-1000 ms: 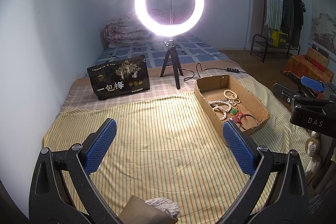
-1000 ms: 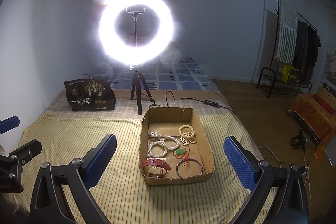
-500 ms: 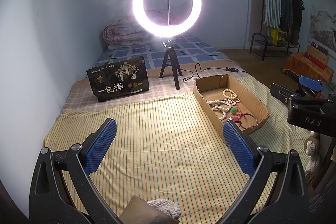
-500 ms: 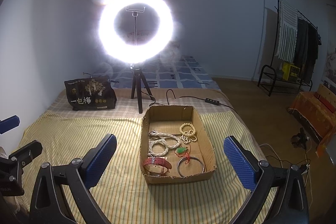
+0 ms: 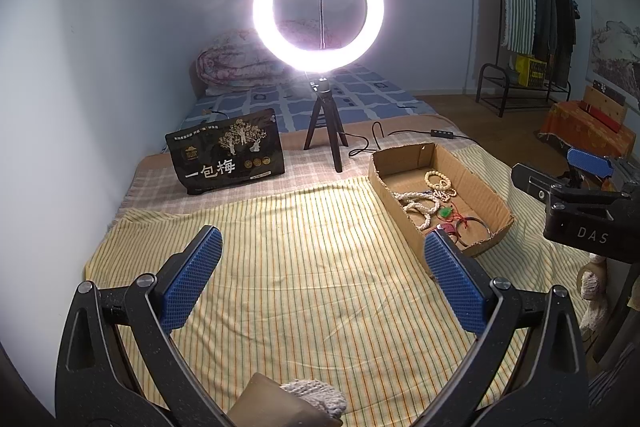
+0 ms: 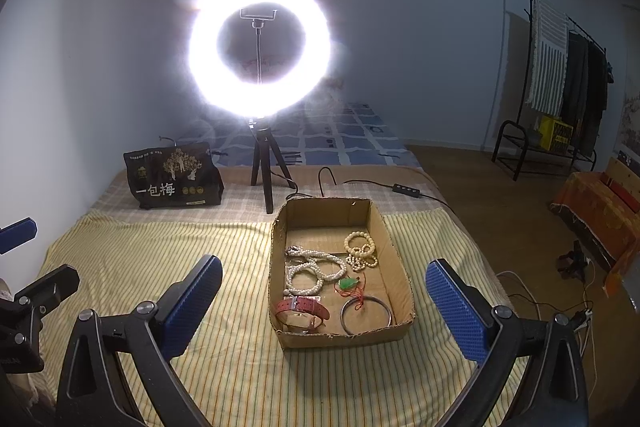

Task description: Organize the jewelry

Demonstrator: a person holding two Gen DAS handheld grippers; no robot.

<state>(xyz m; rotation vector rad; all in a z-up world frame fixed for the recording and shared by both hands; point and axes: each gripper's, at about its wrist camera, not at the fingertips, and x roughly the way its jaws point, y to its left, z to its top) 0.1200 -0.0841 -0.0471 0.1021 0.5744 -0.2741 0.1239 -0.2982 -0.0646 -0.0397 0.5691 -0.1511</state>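
Observation:
A shallow cardboard box (image 6: 400, 267) sits on the yellow striped cloth (image 6: 224, 355) and holds jewelry: white pearl strands (image 6: 312, 267), cream bead bracelets (image 6: 360, 247), a green pendant on red cord (image 6: 349, 283), a red strap watch (image 6: 302, 309) and a metal bangle (image 6: 366, 315). The box also shows in the left wrist view (image 5: 492, 203). My right gripper (image 6: 322, 301) is open and empty, hovering just before the box. My left gripper (image 5: 320, 279) is open and empty over bare cloth, left of the box.
A lit ring light on a tripod (image 6: 260, 47) stands behind the box, with its cable (image 6: 404, 189) trailing right. A black printed bag (image 5: 228, 157) stands at the back left. A folded quilt (image 5: 232, 67) lies beyond. A clothes rack (image 5: 532, 27) stands far right.
My right gripper has crept a little closer to the box. The left gripper has barely shifted. Both stay open.

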